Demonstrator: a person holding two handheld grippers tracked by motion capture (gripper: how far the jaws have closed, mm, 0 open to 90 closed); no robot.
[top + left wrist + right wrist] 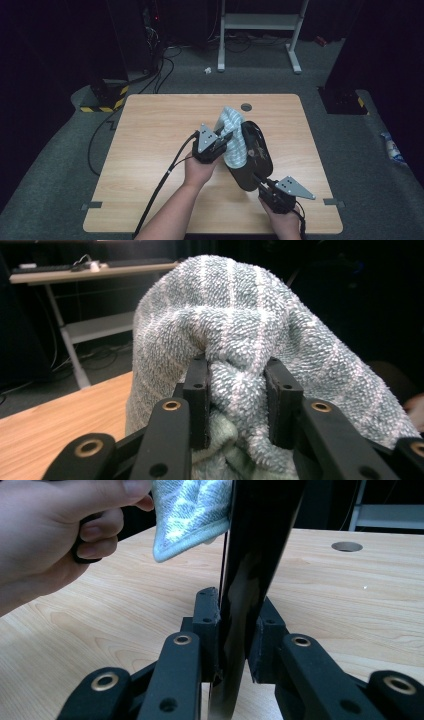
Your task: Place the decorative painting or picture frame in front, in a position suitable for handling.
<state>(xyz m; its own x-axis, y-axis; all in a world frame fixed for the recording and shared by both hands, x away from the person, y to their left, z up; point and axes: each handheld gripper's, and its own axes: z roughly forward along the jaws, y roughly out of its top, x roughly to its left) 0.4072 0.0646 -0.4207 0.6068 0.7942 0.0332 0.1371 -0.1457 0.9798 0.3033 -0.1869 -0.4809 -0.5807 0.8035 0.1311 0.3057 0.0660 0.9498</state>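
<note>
Table (150,150): wood, fills frame centre.
Pan (255,155): black, glossy, stiff, likely slippery and weighty; held on edge at centre-right; best gripped at rim or handle end. Right gripper (265,187) jaws clamp its thin edge.
Towel (234,137): soft, light, bunches easily; draped against pan, centre. Left gripper (222,140) jaws pinch fold.
Left gripper view: terry weave, pinch close up. Right gripper view: clamp on pan (245,580), table hole (346,546).

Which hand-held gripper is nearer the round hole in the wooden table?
The left hand-held gripper: it holds the striped terry towel just short of the round hole. The right hand-held gripper grips the glossy black object near the table's front edge.
</note>
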